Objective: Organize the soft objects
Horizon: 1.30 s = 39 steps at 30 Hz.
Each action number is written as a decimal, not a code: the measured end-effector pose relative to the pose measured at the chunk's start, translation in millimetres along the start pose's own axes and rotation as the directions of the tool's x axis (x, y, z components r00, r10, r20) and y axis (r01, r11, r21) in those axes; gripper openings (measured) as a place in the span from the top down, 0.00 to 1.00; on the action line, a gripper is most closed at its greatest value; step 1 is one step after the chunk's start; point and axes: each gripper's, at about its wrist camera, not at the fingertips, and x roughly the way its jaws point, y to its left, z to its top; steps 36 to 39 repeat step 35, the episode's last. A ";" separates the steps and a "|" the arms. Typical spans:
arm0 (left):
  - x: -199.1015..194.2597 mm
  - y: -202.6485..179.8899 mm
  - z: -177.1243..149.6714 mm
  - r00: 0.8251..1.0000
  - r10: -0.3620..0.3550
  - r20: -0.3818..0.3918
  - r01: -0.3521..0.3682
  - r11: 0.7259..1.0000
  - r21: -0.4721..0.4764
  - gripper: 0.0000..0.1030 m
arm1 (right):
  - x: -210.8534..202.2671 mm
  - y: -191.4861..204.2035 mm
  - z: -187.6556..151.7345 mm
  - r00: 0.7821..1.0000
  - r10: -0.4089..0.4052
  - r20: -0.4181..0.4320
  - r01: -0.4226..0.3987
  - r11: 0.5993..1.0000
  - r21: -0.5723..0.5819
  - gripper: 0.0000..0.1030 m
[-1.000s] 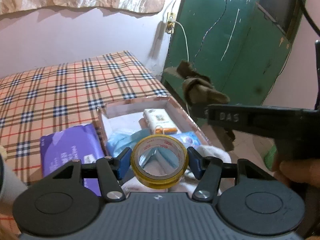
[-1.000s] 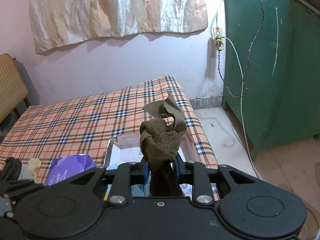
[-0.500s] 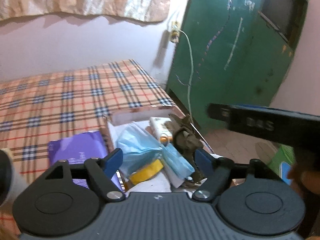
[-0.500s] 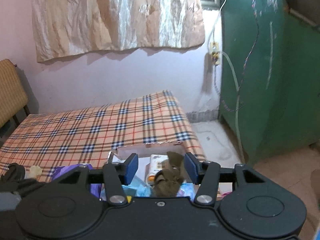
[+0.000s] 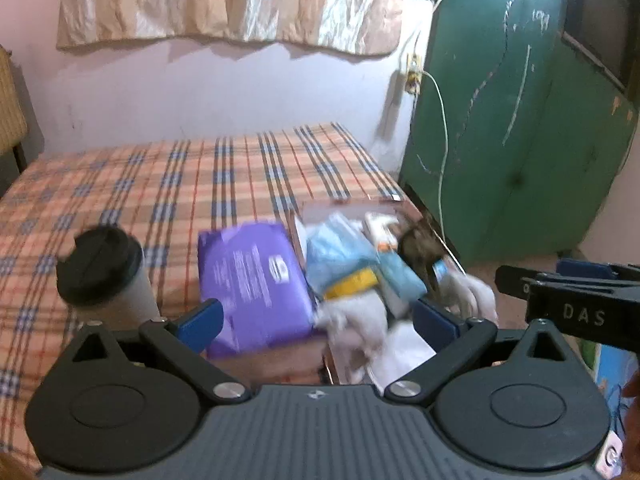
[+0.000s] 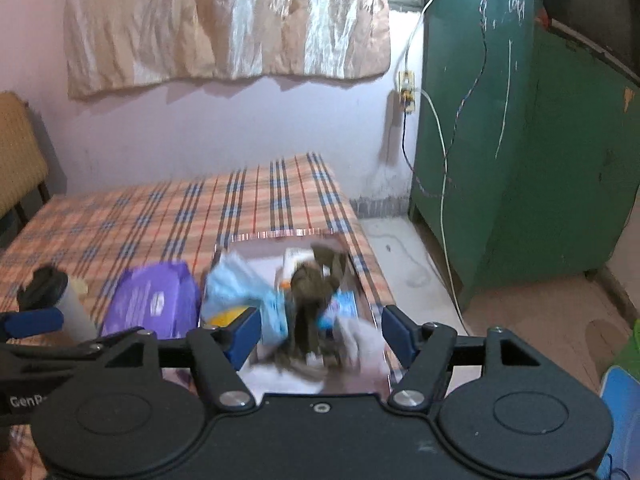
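Two hand-held grippers w/ blue pads hang over a checked bed; both are opening, nothing pinched in either. The left gripper (image 5: 316, 318) spreads wide above a purple pack (image 5: 250, 282) and the box (image 5: 352, 205); the right gripper (image 6: 320, 336) frames the box from nearer the bed's edge.

Step in hand, as I judge it: letting go into the box and clearing out; best done by keeping the pads wide and lifting clear w/o snagging loose cloth, esp. the brown rag (image 6: 310, 300), which sits on top of the pile.

The rag lies in the box's right half, beyond and between the right gripper's pads, apart from both; beside it are blue masks (image 6: 240, 280), a yellow tape roll (image 5: 352, 282) half buried under them, and white cloth (image 5: 356, 316) at the near end. A lidded cup (image 5: 102, 268) stands left of the purple pack, outside the box; frames are blurred, so finer detail can't be told.
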 end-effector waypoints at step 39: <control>15.4 -6.5 -31.6 0.987 -0.001 -0.158 -0.007 0.999 -0.050 0.00 | 13.1 -10.2 -35.9 0.988 -0.029 -0.150 0.028 1.000 -0.011 0.23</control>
